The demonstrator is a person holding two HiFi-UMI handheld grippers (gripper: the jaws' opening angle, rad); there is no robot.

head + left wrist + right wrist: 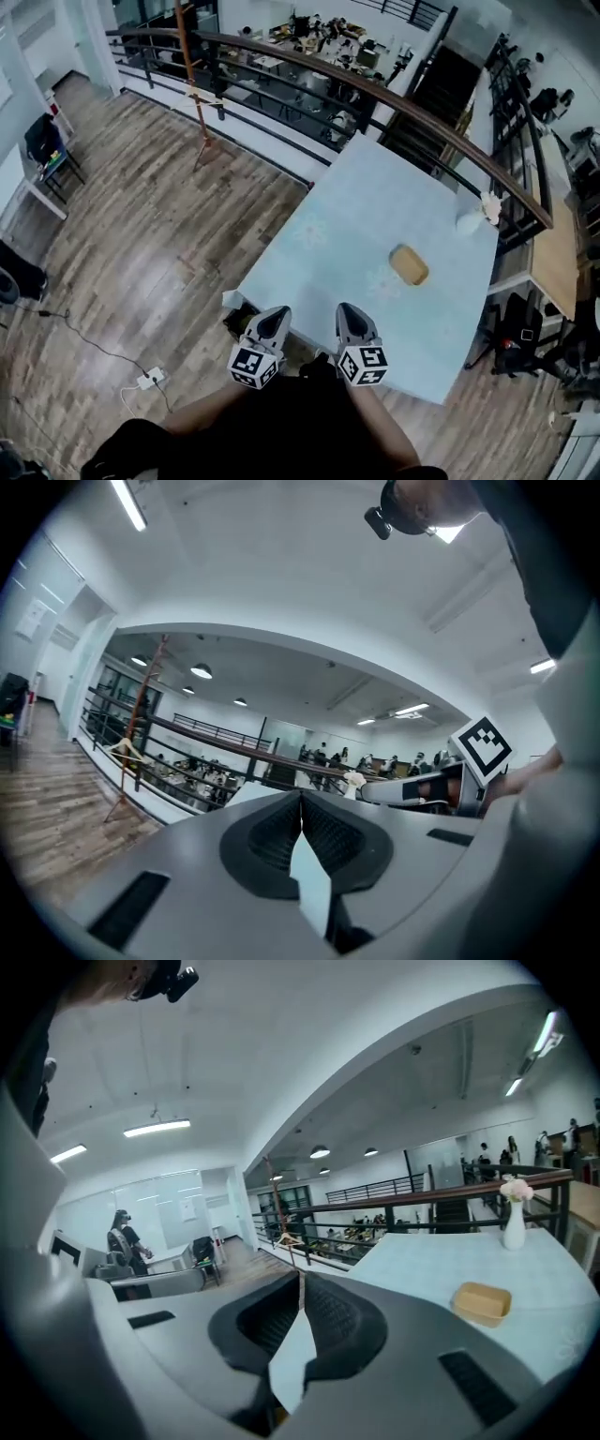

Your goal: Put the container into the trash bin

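A shallow tan container (409, 264) lies alone on the light blue table (356, 216), toward its right middle. It also shows in the right gripper view as the container (482, 1301), ahead and to the right of the jaws. My left gripper (274, 321) and right gripper (350, 319) hover side by side at the table's near edge, well short of the container. The left gripper (302, 797) and right gripper (300, 1279) both have their jaws shut tip to tip, with nothing between them. A dark bin-like thing with a white rim (234, 311) sits at the table's near left corner, mostly hidden.
A white vase with a flower (472, 221) stands near the table's far right edge; it is also the vase (513, 1223). A dark railing (375, 89) runs behind the table. Wooden floor (159, 234) lies to the left, with a cable and power strip (148, 379).
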